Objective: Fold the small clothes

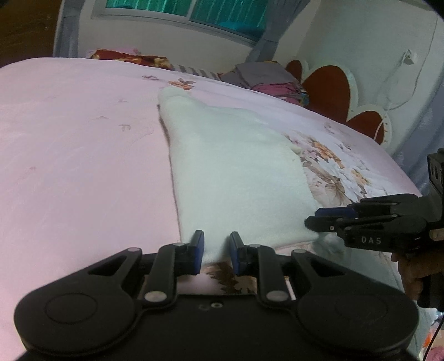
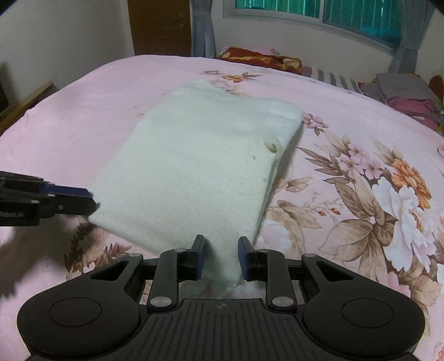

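One white fleecy garment [image 2: 194,166] lies partly folded on the pink floral bedspread [image 1: 69,152], near the middle of the bed, its near edge raised off the cover. One left claw [image 1: 216,251] straddles the near left corner of that edge; cloth sits between its blue pads [image 1: 198,250], yet a gap shows on each side, so whether it pinches is unclear. One right claw [image 2: 220,257] stands likewise at the near right corner, cloth drooping between pads that appear parted (seen side-on from the left wrist view, its fingers look nearly together, so the state cannot be told with confidence).

The step in hand is judged to be a fold of the near edge toward the far edge. To do it well, both corners should be gripped firmly, lifted to equal height, kept taut between the claws, and carried far together so the edges meet squarely without a skewed crease.

Beyond the garment: one stack of folded clothes [image 1: 266,79] at the far right, one red patterned pillow [image 2: 260,59] at the far side, one window [image 2: 319,11].
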